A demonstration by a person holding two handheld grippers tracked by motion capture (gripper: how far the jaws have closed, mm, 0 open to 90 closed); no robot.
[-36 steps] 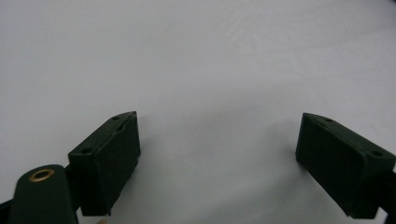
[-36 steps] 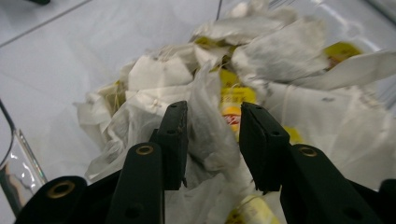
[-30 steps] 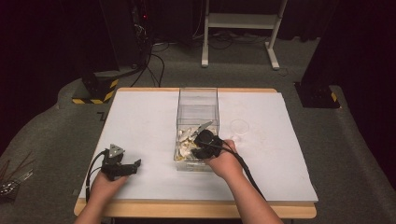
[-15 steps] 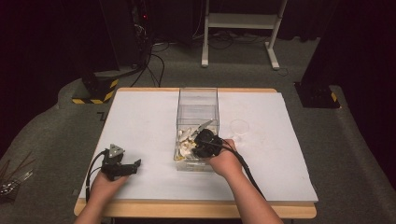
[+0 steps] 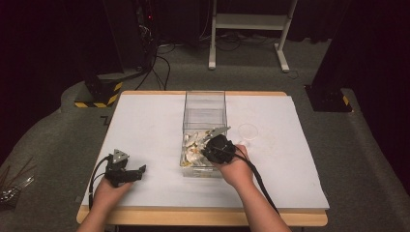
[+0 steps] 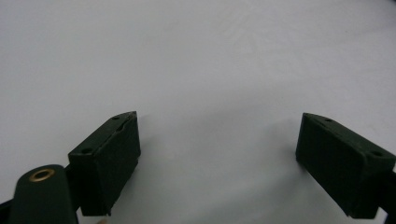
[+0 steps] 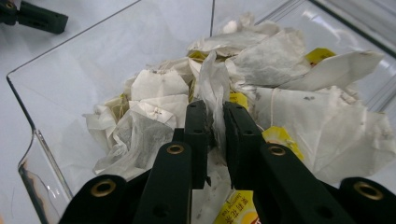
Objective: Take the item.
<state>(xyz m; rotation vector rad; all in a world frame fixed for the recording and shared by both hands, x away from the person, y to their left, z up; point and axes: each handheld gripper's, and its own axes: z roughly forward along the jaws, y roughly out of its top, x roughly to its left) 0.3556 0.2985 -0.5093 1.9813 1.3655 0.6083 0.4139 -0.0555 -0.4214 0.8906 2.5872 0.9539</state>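
Pinching one tea bag by thin paper in right tool, inside clear box; tearing or snagging neighbours likely. Left tool wide open, empty, on counter.

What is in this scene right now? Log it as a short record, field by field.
Surface: white table
Container: clear box, centre of table, open top
Contents: pile of tea bags, some with yellow tags
Right tool: inside the box, jaws closed on a tea bag
Left tool: jaws wide apart, nothing between them, low over bare table
Also on table: small clear round dish, right of the box
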